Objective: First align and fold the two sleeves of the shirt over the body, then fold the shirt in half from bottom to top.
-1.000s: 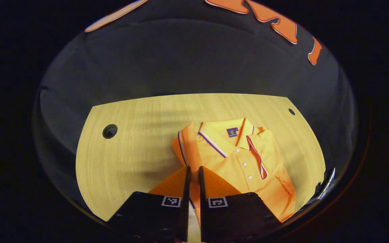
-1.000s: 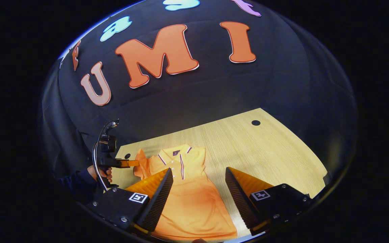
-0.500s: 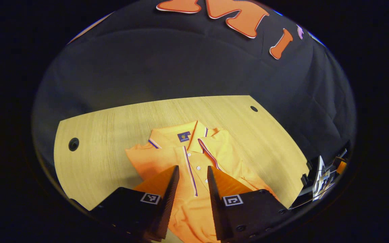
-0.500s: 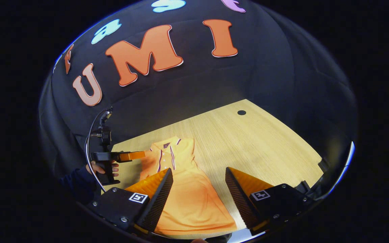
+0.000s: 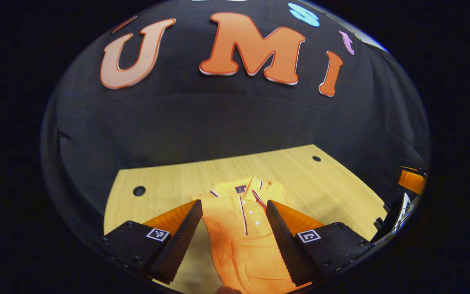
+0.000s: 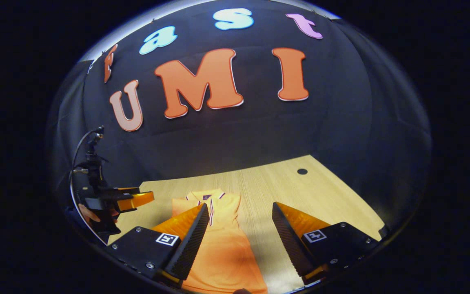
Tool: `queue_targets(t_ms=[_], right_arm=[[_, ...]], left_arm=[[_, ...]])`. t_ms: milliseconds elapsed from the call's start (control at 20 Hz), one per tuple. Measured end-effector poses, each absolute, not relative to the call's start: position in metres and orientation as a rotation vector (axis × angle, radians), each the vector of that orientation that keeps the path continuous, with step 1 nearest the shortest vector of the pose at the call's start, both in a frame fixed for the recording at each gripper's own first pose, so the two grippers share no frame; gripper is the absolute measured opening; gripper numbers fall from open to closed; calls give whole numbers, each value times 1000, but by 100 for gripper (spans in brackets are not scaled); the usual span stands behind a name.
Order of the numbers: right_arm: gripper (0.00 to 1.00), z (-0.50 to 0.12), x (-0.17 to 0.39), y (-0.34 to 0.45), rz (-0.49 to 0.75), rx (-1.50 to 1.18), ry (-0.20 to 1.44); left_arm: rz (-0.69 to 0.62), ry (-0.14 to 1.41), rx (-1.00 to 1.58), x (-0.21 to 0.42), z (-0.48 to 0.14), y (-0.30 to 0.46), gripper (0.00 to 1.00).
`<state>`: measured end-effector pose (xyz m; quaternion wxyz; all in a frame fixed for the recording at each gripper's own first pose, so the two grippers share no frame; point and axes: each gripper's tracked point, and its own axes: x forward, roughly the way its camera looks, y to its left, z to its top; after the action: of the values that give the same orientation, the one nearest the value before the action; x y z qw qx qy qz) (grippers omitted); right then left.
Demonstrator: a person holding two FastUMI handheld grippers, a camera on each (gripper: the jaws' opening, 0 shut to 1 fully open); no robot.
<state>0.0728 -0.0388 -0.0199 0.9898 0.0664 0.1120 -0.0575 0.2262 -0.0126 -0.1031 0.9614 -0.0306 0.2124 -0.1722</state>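
An orange polo shirt (image 5: 245, 232) lies flat on the wooden table (image 5: 333, 192), collar toward the far edge and hem toward the near edge. Both sleeves are already folded in over the body, so it makes a long narrow shape. Nothing on the table serves as a container.

In the left gripper view, the left gripper (image 5: 235, 241) hangs above the middle of the shirt with its jaws spread wide and nothing between them. The collar (image 5: 248, 188), the button placket with its dark stripe and a small dark label inside the neck show between the fingers. Two round holes sit near the table's far corners, one at the left (image 5: 139, 190) and one at the right (image 5: 316, 158). At the right rim of this view part of the other gripper's body can be seen.

In the right gripper view, the right gripper (image 6: 241, 237) is over the shirt's (image 6: 222, 253) right side near the table's near edge, jaws wide apart and holding nothing. Farther off at the left, a hand (image 6: 90, 214) holds the other gripper above the table's left edge, clear of the shirt.

A black cloth wall (image 6: 333, 122) closes off the booth behind the table.
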Motion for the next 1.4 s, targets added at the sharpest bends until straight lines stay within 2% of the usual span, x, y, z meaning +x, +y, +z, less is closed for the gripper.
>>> queue_targets(t_ms=[350, 600, 750, 900, 1400], right_arm=[[95, -3, 52, -24, -36, 58, 104], [95, 24, 33, -16, 43, 21, -66], [96, 22, 19, -14, 84, -3, -89], [96, -14, 8, -11, 138, -11, -19], [97, -175, -16, -21, 162, 30, 459]], left_arm=[[-206, 148, -69, 146, -11, -1, 96], [-86, -43, -63, 83, 33, 14, 96], [-38, -119, -64, 42, 51, 17, 96], [0, -40, -68, 18, 17, 16, 98], [-37, 573, -47, -25, -171, 12, 98]])
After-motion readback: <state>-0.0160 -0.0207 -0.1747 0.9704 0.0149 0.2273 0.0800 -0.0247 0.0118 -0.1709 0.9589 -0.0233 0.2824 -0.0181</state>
